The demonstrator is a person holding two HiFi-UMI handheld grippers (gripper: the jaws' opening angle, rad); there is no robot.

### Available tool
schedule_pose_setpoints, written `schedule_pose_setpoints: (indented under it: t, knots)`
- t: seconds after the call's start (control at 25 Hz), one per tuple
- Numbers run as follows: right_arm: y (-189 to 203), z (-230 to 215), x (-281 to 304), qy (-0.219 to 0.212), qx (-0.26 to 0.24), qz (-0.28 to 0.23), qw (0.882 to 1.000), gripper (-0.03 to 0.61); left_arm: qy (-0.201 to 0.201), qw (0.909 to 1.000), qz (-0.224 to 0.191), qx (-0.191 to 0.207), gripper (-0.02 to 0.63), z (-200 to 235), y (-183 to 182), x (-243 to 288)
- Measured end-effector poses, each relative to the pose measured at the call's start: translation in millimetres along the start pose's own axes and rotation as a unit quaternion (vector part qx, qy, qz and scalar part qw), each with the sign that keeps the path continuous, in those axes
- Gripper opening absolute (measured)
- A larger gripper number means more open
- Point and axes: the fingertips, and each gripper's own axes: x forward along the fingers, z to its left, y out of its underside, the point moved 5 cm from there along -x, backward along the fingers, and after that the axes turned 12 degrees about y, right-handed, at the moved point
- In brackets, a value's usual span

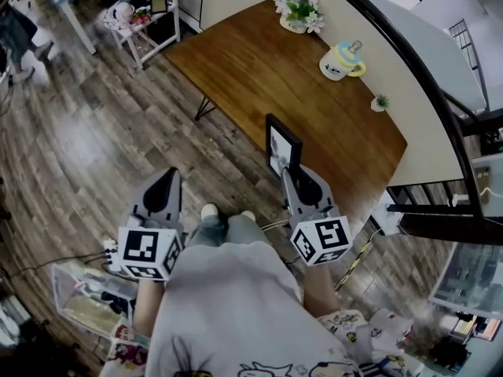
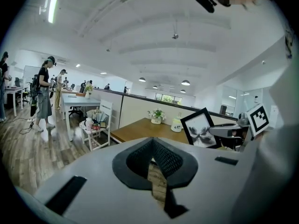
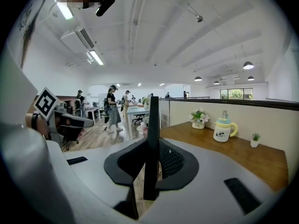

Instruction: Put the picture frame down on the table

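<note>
A black picture frame [image 1: 281, 146] with a pale print stands upright, edge-on between the jaws of my right gripper [image 1: 291, 175], which is shut on its lower edge. It hangs above the floor at the near edge of the brown wooden table [image 1: 259, 69]. In the right gripper view the frame [image 3: 152, 125] rises as a thin dark bar from the right gripper [image 3: 152, 146]. In the left gripper view the frame [image 2: 201, 129] faces me, with its butterfly-like print. My left gripper [image 1: 170, 177] is beside it over the floor; its jaws [image 2: 152, 146] meet at the tips and hold nothing.
On the table stand a flower pot [image 1: 299, 12], a yellow-lidded mug [image 1: 343, 61] and a small plant [image 1: 380, 102], all along the partition wall [image 1: 393, 30]. A white rack [image 1: 145, 22] with small items stands left of the table. People [image 2: 44, 94] stand far off. Boxes [image 1: 86, 297] lie on the floor.
</note>
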Motion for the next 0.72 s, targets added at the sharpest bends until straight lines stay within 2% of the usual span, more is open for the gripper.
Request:
schedule_pose_setpoints:
  t: [0.36,0.72]
  knots:
    - [0,-24,23,0.030,0.001,0.015,0.999,0.061,0.018,0.9998,0.012,-0.002,0.003,13,-3,36]
    - [-9,-65,80,0.066,0.020,0.008,0.998,0.061,0.030,0.9993,0.016,0.017,0.003,44,-34,104]
